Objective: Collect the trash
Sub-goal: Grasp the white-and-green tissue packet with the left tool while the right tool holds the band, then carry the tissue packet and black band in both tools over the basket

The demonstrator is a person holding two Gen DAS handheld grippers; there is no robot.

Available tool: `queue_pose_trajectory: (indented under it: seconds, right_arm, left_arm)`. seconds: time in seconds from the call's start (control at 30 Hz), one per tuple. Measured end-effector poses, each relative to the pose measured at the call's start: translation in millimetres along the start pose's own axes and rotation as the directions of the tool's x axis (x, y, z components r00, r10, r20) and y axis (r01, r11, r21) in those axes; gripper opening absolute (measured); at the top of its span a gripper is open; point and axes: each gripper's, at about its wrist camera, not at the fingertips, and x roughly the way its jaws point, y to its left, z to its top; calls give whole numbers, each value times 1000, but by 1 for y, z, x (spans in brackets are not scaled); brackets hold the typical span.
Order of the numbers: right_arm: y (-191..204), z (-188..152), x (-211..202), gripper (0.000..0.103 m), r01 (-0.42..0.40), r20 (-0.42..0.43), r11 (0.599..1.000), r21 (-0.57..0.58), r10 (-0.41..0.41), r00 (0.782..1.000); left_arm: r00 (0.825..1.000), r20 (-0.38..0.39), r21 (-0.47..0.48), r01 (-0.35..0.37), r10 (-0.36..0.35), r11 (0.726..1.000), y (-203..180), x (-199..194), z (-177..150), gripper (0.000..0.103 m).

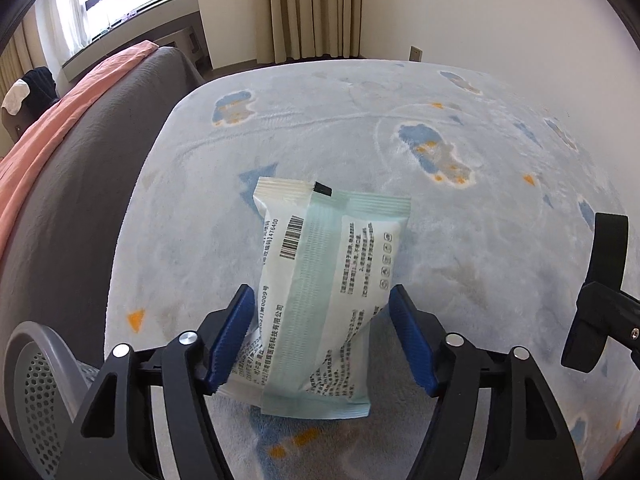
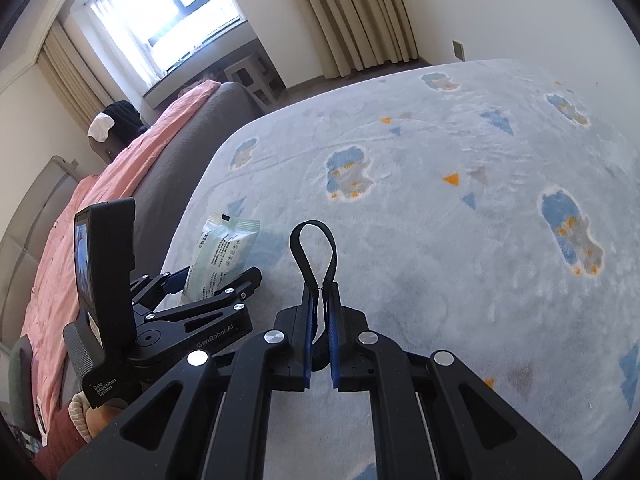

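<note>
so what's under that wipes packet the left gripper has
Under the wipes packet, held off the floor by the left gripper, only the pale blue patterned carpet shows. The patch directly beneath it is covered.

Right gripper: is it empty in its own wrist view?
No: the right gripper is shut on a black strap loop that sticks up from between its blue pads.
</note>
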Motion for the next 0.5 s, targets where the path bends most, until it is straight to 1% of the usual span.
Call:
queue_pose_trajectory:
  seconds: [0.03,0.1,0.27,0.5]
  right_arm:
    - [0,0,0,7,2,0,1000,-1,-2,1000]
    - [1,0,0,7,5,-1,1000,-6,-5,1000]
    - [8,0,0,7,5,4,1000,-22,-5,1000]
    - [37,-6,-2,7,-9,3,997,-80,9,1000]
  left_arm:
    - [1000,1,-1,0,0,1000,1,-1,-1,50]
    - [1000,7,-13,10,-10,1000,4,-4,-4,49]
    - [999,37,-46,7,-6,999,12,-23,-15,49]
    - [993,116,-90,-16,27,996,36,-76,-41,49]
